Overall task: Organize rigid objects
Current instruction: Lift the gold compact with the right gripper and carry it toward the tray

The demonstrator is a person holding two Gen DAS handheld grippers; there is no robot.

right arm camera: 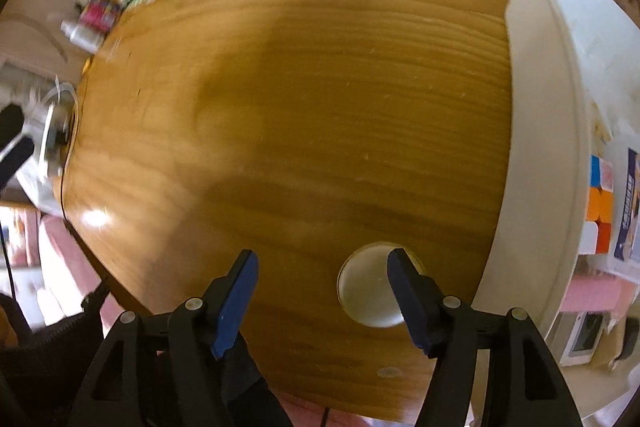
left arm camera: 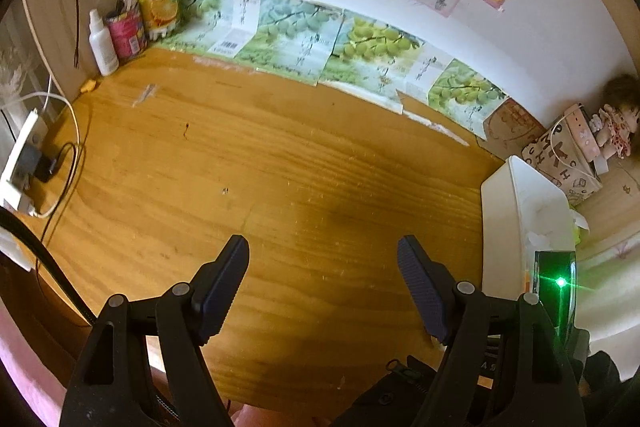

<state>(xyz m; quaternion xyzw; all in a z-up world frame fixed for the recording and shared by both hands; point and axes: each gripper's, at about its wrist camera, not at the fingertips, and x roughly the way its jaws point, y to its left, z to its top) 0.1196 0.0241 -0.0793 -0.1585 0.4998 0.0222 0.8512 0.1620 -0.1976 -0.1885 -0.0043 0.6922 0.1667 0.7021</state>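
Left gripper (left arm camera: 323, 259): the jaws stand wide apart, holding nothing and touching nothing, above a bare stretch of the wooden tabletop (left arm camera: 248, 155).

Right gripper (right arm camera: 322, 269): the jaws are likewise spread wide and empty. A round white disc-shaped lid (right arm camera: 366, 287) lies flat on the tabletop just inside the right-hand finger (right arm camera: 412, 303), which overlaps its edge in this view; whether finger and lid are in contact cannot be told. The right wrist view is motion-blurred.

A white rectangular plastic bin (right arm camera: 548, 131) stands at the right edge of the tabletop. Inside it, a multicoloured puzzle cube (right arm camera: 600, 203) with orange, white and blue faces lies beside a blue printed packet (right arm camera: 630, 207). The left wrist view shows the same bin (left arm camera: 504, 211) at the right side.

At the far left corner of the tabletop stand a white plastic bottle (left arm camera: 102, 45), a red printed can (left arm camera: 127, 33) and an orange-printed juice carton (left arm camera: 160, 7), grouped close together against the wall.
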